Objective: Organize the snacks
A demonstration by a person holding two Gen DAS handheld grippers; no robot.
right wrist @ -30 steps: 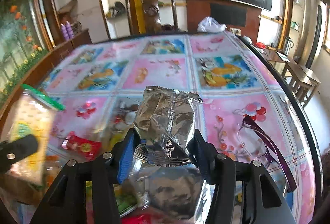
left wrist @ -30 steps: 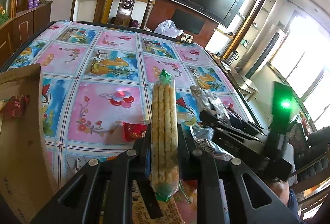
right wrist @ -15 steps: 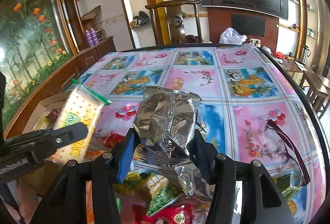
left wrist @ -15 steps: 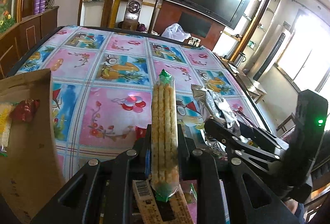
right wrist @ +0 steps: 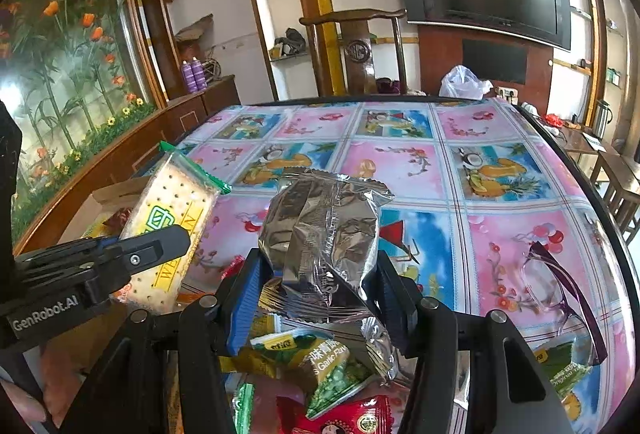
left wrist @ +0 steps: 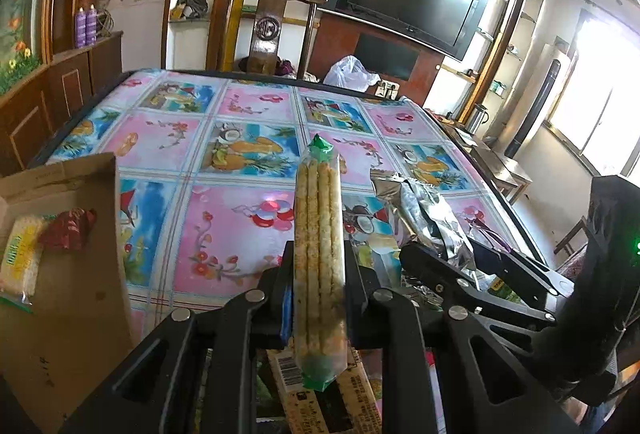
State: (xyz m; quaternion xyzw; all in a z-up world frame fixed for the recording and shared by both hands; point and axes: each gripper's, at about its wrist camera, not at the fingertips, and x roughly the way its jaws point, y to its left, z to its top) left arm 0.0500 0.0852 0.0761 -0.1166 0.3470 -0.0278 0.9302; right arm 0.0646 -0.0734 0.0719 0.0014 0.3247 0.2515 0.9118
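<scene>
Left wrist view: the left gripper point(left wrist: 318, 294) is clamped on a cracker pack point(left wrist: 319, 258), held edge-on and upright in the lower middle of the frame. A cardboard box point(left wrist: 80, 274) sits at the left edge with a red wrapper point(left wrist: 66, 230) and another cracker pack point(left wrist: 20, 254) inside. The right gripper point(left wrist: 440, 258) shows at center right, pinching a silver foil bag point(left wrist: 424, 214).

Right wrist view has that foil bag dead center, fingers closed on its lower half. Below it there's a pile of snacks, including a green pea bag point(right wrist: 320, 366). Purple glasses point(right wrist: 560, 286) lie on the flowery tablecloth point(right wrist: 400, 162) at lower right.
</scene>
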